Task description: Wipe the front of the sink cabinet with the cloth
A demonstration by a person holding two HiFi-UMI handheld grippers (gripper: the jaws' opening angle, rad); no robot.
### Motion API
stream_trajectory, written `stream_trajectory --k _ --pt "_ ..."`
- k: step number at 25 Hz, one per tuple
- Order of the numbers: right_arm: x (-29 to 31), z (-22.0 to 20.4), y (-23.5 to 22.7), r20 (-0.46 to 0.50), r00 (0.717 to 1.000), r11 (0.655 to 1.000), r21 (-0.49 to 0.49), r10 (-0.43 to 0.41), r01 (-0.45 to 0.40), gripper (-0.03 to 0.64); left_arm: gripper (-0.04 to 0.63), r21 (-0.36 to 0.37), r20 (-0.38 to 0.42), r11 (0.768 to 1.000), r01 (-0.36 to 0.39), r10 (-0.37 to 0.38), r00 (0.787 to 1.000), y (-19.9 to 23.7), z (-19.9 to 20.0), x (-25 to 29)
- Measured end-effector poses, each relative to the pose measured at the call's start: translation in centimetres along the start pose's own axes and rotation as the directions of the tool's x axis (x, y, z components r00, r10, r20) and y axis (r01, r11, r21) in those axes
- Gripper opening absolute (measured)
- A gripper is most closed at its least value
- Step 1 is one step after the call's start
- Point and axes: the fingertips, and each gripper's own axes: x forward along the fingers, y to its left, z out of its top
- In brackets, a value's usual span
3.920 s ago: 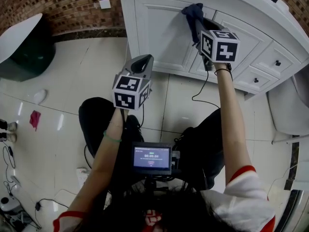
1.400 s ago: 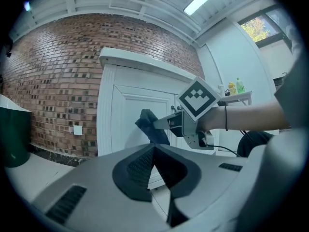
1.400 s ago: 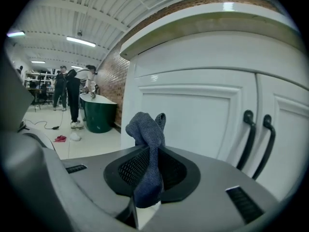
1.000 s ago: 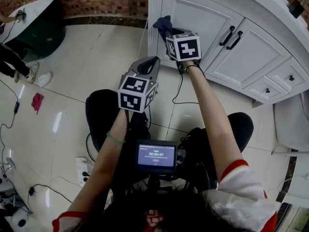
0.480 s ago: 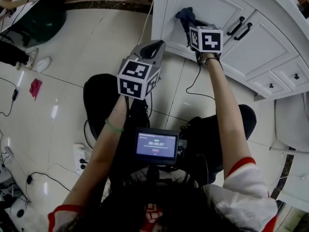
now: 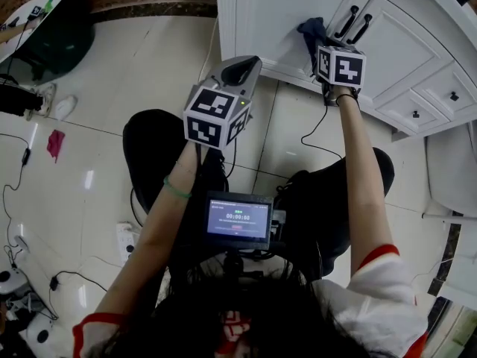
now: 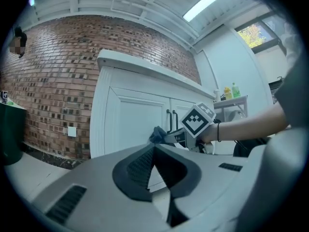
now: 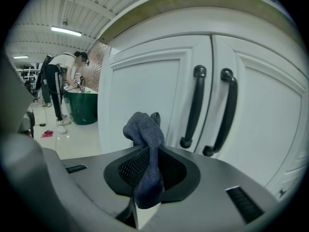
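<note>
Wiping looks under way: the head view has the right gripper [image 6: 319, 45] holding the dark cloth [image 6: 311, 28] against the cabinet door [image 6: 272, 10], just left of the handles [image 6: 350, 22]. The left gripper [image 6: 240, 66] hangs apart.

The left gripper view shows its fingers together, empty.

The right gripper view shows fingers clamped on the cloth — next, probably a sweep across the panel, skirting the handles.

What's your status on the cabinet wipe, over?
Right gripper shut on cloth, at left cabinet door. Left gripper shut, empty, held back. Door handles close beside cloth.
</note>
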Motion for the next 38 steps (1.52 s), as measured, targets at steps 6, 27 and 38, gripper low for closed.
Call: stream_trajectory --k 6,27,38 --pt "-1.4 -1.4 -3.3 -0.006 0.999 0.999 0.032 -0.044 0.044 0.063 0.020 0.024 -0.010 0.999 0.032 -0.032 0.999 -1.8 0.3 1.0" --pt "1.9 1.3 9.6 0.009 0.985 0.983 -0.062 0.174 -0.173 0.063 0.020 0.000 -0.042 1.000 -0.007 0.007 0.999 0.3 -0.8 0.7" --pt "7.2 2.3 18.2 -0.058 0.964 0.958 -0.115 0.259 -0.264 0.063 0.020 -0.047 -0.048 0.996 -0.072 0.069 0.996 4.6 -2.0 -1.3"
